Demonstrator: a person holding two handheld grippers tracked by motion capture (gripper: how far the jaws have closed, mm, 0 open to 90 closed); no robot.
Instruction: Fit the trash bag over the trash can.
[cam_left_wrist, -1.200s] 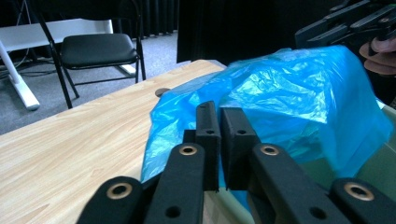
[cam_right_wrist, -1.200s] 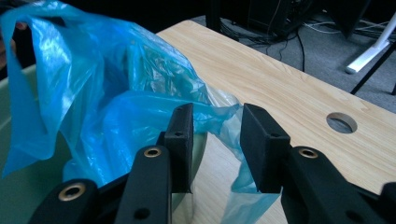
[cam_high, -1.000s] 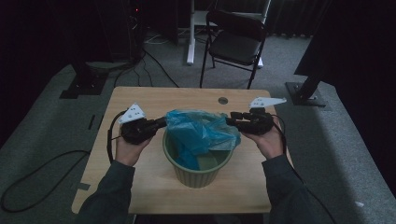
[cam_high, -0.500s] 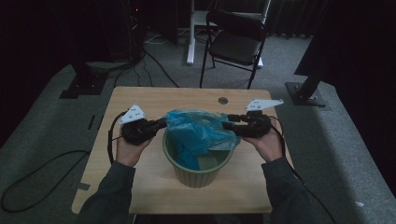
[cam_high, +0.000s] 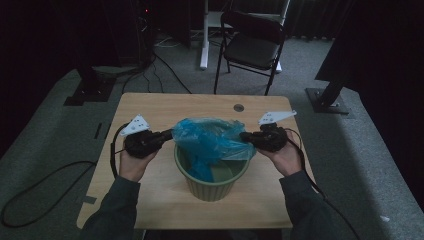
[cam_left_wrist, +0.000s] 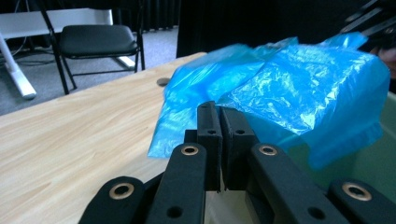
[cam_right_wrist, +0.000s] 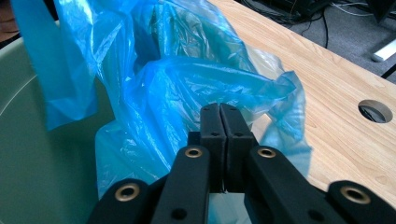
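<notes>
The left hand-held gripper (cam_high: 169, 133) and the right hand-held gripper (cam_high: 243, 135) are each clenching an edge of the blue bag (cam_high: 210, 140), the right one's jaws having just closed on the plastic, spreading it over the green bin (cam_high: 210, 186) on the desk (cam_high: 165, 105), seemingly to line it.

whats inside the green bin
Part of the blue plastic bag hangs down into the green bin, the rest bunched over its rim. Bare green wall shows beside it; the bottom under the plastic is covered.
</notes>
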